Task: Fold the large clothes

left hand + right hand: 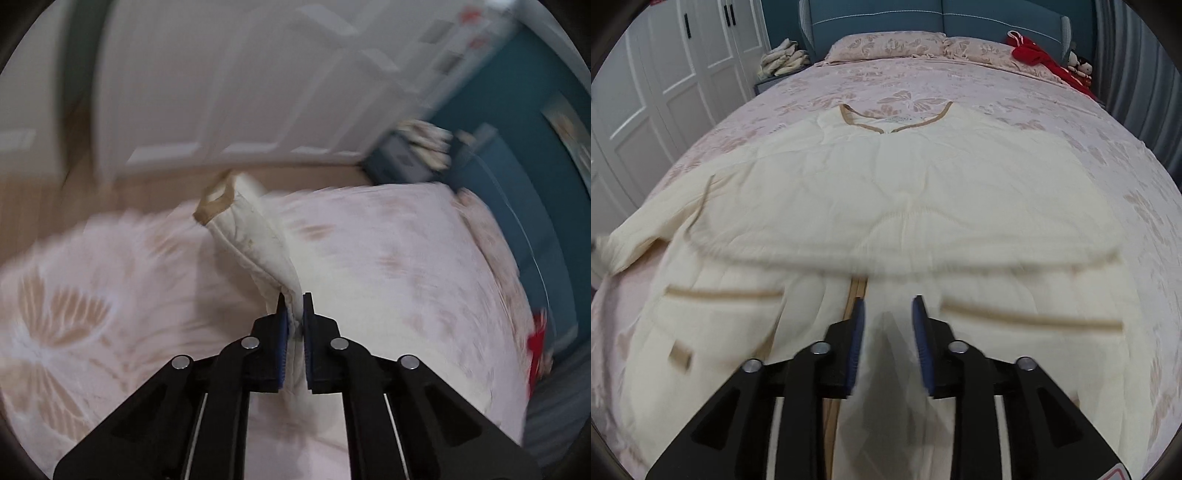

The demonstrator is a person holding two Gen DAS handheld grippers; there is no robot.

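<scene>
Cream quilted jacket lies spread front-up on pink butterfly bedspread, tan-trim neckline twd pillows. My left gripper is clamped on its sleeve, cuff lifted off the bed. My right gripper is parted, nothing pinched, above jacket's front near center placket. Red garment by headboard; white wardrobe at view's left.

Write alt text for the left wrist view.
The left hand-held gripper is shut on a cream quilted sleeve with a tan cuff, lifting it over a pink butterfly-print bedspread. White wardrobe doors blur behind.
</scene>
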